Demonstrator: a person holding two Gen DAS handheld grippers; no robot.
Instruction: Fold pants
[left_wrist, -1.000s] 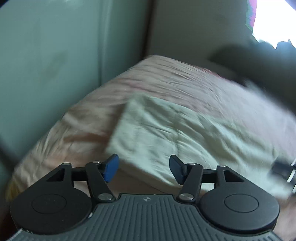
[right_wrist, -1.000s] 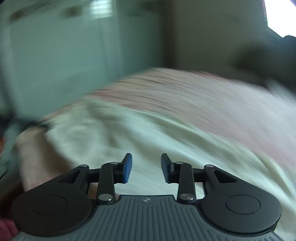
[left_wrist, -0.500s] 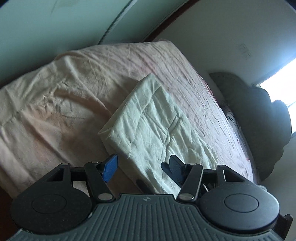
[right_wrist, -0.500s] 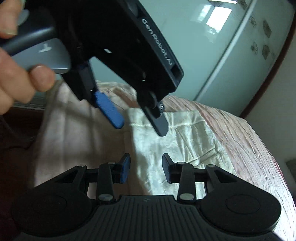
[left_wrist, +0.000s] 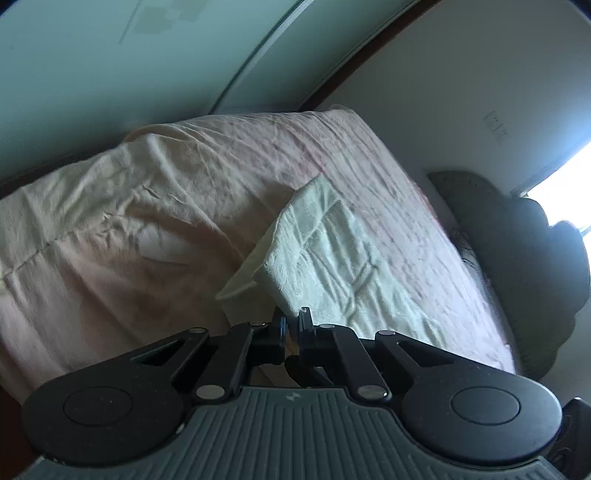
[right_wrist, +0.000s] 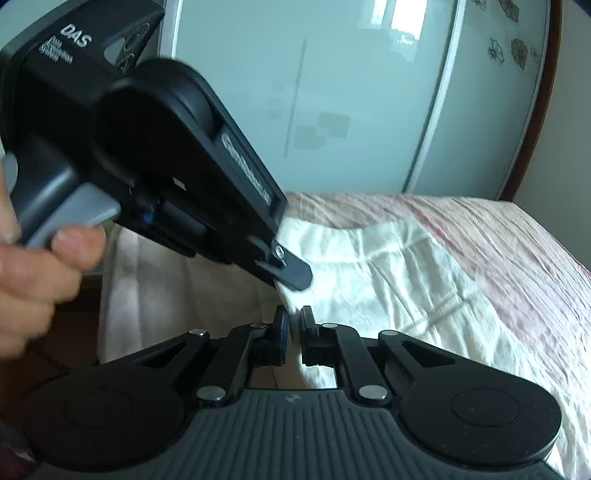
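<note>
Cream cloth is what we have pinched in both tools: the left gripper (left_wrist: 291, 325) has its jaws pressed together on the near corner of the pants (left_wrist: 343, 266), and the right gripper (right_wrist: 293, 326) is likewise clamped on the pants (right_wrist: 399, 280) edge just beside it, with the left tool (right_wrist: 291, 275) seen biting the same hem just above. Our left hand (right_wrist: 40, 273) squeezes the trigger at the left of the right view. The risk we judge from here is a thin bite: if only the top layer is caught, lifting could peel the fold apart, and two grips so close together may let the rest of the edge sag and bunch. Dragging could also pull the pink bedspread (left_wrist: 129, 221) along. The pants lie already folded in a wrinkled, seamed rectangle on the bed, near its near edge, the gripped corner raised off the spread.
</note>
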